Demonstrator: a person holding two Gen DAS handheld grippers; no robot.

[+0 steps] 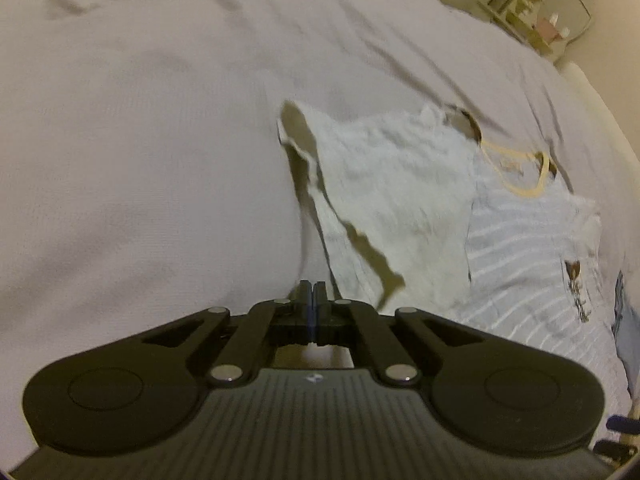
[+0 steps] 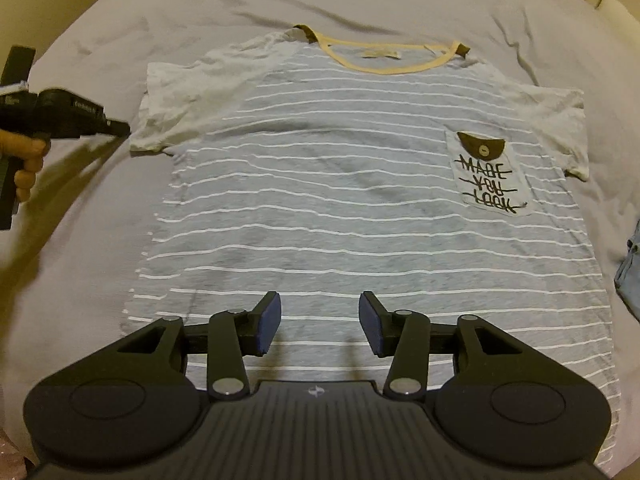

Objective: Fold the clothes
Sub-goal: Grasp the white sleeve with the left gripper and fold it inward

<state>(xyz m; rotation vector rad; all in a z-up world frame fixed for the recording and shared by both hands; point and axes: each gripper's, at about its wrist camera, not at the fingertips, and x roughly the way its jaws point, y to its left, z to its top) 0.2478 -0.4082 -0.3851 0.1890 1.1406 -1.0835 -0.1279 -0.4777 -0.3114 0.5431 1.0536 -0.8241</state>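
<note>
A grey T-shirt [image 2: 320,200] with white stripes, a yellow neckline [image 2: 384,66] and a printed chest pocket [image 2: 488,176] lies face up and flat on the bed. My left gripper [image 1: 314,292] is shut at the hem corner of the shirt's white left sleeve [image 1: 400,184], which looks slightly lifted and creased. In the right wrist view that left gripper [image 2: 120,128] comes in from the left, held by a hand [image 2: 24,160], with its tip at the sleeve [image 2: 172,96]. My right gripper [image 2: 320,320] is open, hovering over the shirt's lower middle with nothing between its fingers.
A pale bedcover [image 2: 80,280] spreads under and around the shirt. A blue denim garment [image 2: 630,264] lies at the bed's right edge. Shelves with small items [image 1: 532,20] stand beyond the bed's far side.
</note>
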